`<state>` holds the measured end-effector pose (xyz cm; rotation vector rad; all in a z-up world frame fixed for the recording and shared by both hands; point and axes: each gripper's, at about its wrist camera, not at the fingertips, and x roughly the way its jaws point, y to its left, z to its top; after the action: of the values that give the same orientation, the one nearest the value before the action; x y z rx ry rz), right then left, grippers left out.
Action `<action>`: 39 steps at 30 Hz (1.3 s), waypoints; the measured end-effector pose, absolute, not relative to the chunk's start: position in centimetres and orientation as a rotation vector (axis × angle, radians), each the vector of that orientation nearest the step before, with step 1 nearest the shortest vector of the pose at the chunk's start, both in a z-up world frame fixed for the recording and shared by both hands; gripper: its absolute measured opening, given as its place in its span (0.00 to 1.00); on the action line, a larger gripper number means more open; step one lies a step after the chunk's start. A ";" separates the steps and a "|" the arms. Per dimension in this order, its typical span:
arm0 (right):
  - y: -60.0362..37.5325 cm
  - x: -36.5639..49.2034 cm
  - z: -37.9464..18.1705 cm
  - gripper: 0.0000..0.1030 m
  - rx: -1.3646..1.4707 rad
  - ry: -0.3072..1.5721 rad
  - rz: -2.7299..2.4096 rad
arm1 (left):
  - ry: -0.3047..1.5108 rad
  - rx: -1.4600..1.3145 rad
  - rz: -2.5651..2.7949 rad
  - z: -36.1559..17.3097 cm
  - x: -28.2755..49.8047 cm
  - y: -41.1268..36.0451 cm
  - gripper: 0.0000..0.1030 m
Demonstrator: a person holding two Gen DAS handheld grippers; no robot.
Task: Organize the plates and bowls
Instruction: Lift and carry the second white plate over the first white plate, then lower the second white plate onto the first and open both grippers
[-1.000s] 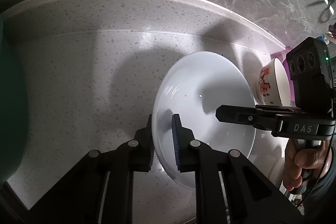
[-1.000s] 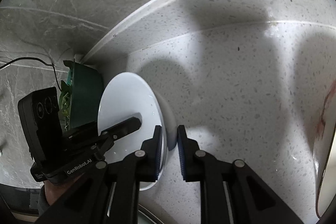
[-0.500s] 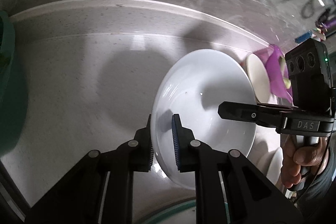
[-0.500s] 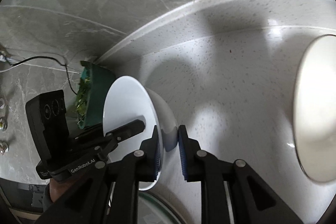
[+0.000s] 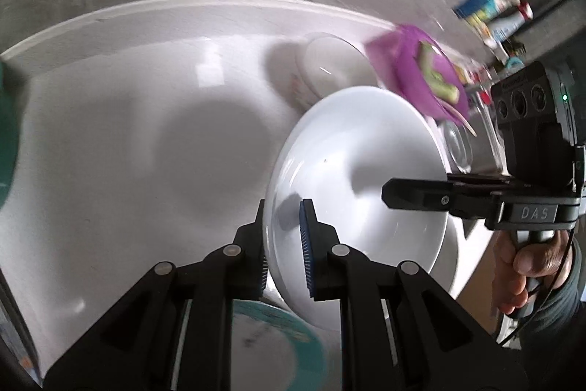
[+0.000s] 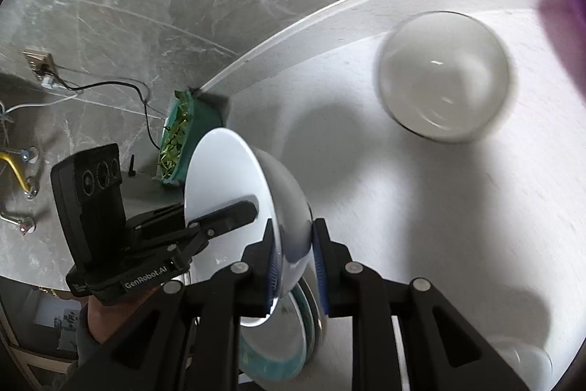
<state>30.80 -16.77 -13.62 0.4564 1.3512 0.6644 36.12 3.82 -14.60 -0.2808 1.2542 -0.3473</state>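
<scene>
Both grippers hold a white bowl (image 5: 366,171) above the speckled counter, tilted on its side. My left gripper (image 5: 282,244) is shut on the bowl's near rim, one pad inside and one outside. My right gripper (image 6: 295,266) is shut on the opposite rim of the white bowl (image 6: 234,185), its pads on either side of the wall. Each view shows the other gripper reaching in across the bowl. A teal-rimmed plate (image 5: 278,328) lies directly under the bowl and shows in the right wrist view as well (image 6: 285,354).
A cream bowl (image 5: 329,68) stands near the back wall, a purple bowl (image 5: 421,76) with green pieces beside it. A glass bowl (image 5: 457,149) sits to the right. A green bowl of leafy greens (image 6: 179,138) stands in the left corner. A hand (image 5: 523,266) grips the right handle.
Both grippers have risen and carried the white bowl to the right along the counter. The teal-rimmed plate has come into view under it, and the cream and purple bowls show more fully.
</scene>
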 end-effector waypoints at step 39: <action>-33.6 18.5 -19.1 0.22 0.425 1.432 0.414 | 1.456 -0.014 -0.492 -24.4 26.8 -21.8 0.15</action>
<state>18.50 -33.59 -19.11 0.4245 1.4323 0.4136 26.83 -21.85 -24.41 -0.0144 1.4560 -0.4916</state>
